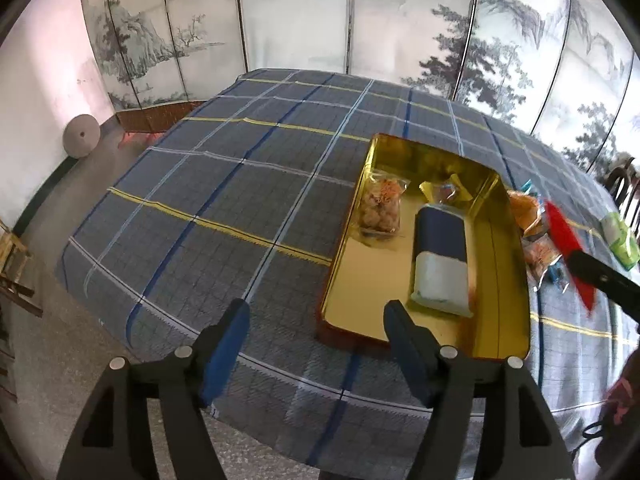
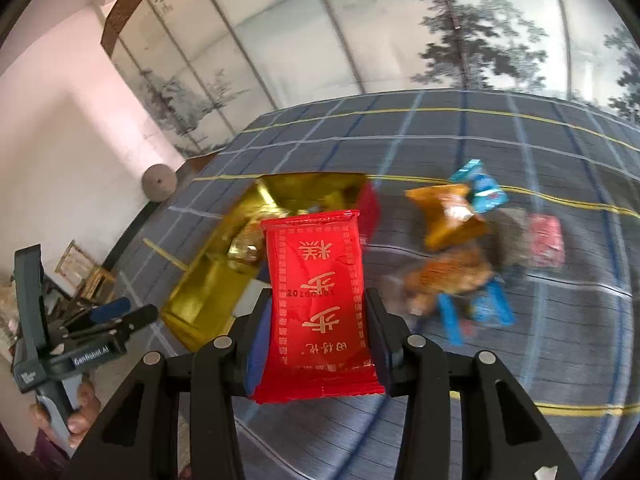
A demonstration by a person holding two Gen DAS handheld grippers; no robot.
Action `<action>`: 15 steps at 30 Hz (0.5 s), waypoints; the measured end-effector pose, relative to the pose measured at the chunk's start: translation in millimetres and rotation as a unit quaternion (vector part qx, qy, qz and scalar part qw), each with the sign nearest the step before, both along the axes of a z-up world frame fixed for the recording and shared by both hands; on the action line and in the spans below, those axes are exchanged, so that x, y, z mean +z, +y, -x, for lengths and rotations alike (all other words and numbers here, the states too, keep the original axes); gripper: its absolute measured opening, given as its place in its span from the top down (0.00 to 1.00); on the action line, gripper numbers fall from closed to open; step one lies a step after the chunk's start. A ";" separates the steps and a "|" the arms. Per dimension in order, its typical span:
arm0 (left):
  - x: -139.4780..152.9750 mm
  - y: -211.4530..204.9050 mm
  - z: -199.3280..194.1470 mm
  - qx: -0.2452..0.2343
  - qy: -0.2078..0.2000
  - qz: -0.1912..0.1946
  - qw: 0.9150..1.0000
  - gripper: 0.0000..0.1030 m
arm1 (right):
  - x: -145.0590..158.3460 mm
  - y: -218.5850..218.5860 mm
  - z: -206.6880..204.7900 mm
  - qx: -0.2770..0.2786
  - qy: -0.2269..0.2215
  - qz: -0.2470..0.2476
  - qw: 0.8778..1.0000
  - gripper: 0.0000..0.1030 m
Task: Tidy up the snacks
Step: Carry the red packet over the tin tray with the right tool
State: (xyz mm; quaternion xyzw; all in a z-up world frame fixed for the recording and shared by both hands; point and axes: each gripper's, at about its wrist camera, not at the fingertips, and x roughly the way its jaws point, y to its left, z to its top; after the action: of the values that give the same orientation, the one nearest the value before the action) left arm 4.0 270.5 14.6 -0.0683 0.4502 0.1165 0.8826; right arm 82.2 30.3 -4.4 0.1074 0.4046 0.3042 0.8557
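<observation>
A gold tin lies open on the checked tablecloth, holding a clear bag of brown snacks, a navy and white packet and a small yellow packet. My left gripper hovers open over the tin's near left corner, with nothing between its fingers. My right gripper is shut on a red packet with gold characters, held above the table just right of the tin. In the left wrist view that red packet shows beyond the tin's right wall.
Loose snacks lie in a blurred pile right of the tin: an orange packet, blue packets, a pink packet and a green packet. A painted folding screen stands behind the table. A hand holds the left gripper's handle.
</observation>
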 end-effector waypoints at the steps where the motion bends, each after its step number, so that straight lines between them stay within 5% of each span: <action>1: 1.2 1.5 1.3 0.003 -0.003 -0.002 1.000 0.31 | -0.1 8.6 -2.5 0.009 0.003 0.000 1.000 0.61; 7: 4.8 12.9 8.2 0.019 -0.020 0.009 1.000 0.31 | -5.5 57.2 -17.1 0.051 0.019 0.012 0.998 0.61; 15: 7.1 17.6 14.5 0.040 -0.029 -0.050 0.998 0.31 | -24.6 110.0 -30.8 0.078 0.050 0.031 0.995 0.61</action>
State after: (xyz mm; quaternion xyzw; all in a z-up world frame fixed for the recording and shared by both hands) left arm -10.5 288.1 21.7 -0.0456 0.4151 0.1722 0.8922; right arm 113.1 140.3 -29.0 0.0637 0.4632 0.3513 0.8111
